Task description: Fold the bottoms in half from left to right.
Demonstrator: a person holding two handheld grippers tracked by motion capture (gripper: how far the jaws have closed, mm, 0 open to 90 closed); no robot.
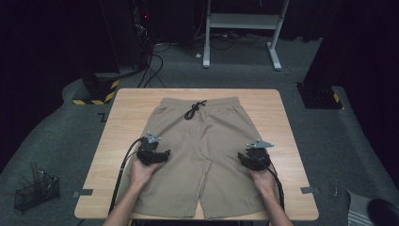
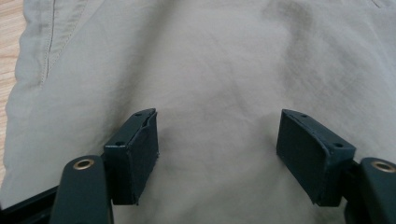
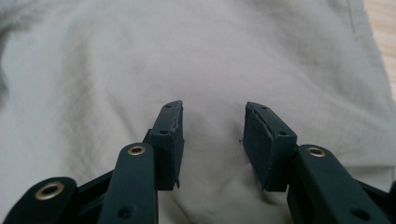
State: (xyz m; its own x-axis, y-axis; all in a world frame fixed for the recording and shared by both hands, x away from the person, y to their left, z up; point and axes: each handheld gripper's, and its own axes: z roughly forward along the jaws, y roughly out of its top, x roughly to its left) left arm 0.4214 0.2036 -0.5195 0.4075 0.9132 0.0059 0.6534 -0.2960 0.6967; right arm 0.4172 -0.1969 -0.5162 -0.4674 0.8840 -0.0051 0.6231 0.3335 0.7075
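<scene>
A: On the wooden counter [image 1: 127,101], a pair of khaki shorts [image 1: 202,150] lies flat, waistband at the far side with its black drawstring [image 1: 194,109] curled on the cloth, legs toward the person.

B: And the grippers?

A: The left gripper [image 1: 162,155] sits on the left leg, the right gripper [image 1: 244,158] on the right leg, each held in a hand.

B: Jaws?

A: Left jaws stand spread wide over smooth fabric, pinching nothing. Right jaws are narrower but still apart, with cloth bunching slightly between them; I can't tell whether the pads press it.
</scene>
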